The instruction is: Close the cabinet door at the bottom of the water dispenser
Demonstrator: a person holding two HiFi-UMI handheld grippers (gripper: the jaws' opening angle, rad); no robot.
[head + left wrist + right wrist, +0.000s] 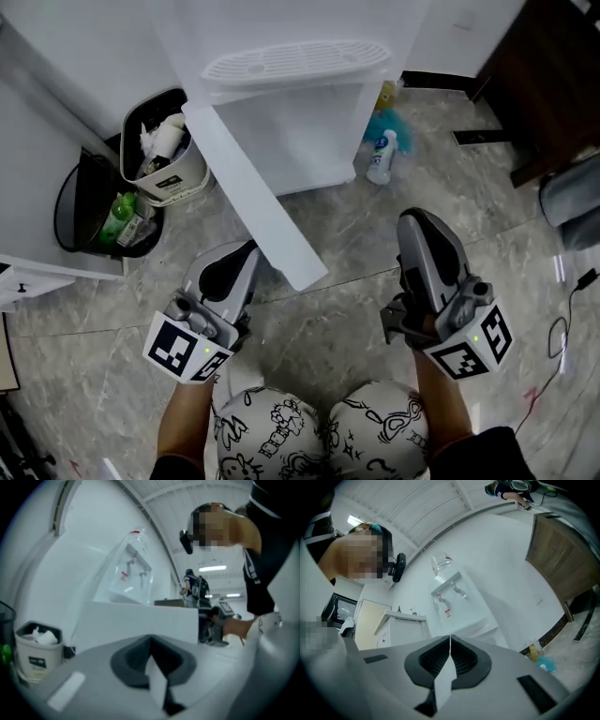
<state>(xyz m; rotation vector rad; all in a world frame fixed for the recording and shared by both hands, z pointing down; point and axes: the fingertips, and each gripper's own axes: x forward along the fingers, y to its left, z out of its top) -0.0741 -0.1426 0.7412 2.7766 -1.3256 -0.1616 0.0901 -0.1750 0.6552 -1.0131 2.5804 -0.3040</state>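
Both hand-held grippers hover low and apart, bare forearms (183, 417) stretched forward past the knees (323, 431) — the left gripper (246, 251) tilting toward the right, the right gripper (418, 219) pointing nearly straight ahead, each with jaws pressed together on nothing, marker cube (186, 349) nearest the wrist

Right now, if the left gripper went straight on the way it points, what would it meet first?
Most likely the open cabinet door of the water dispenser: the left gripper points at its white panel, which stands across the left gripper view just ahead. How near is unclear.
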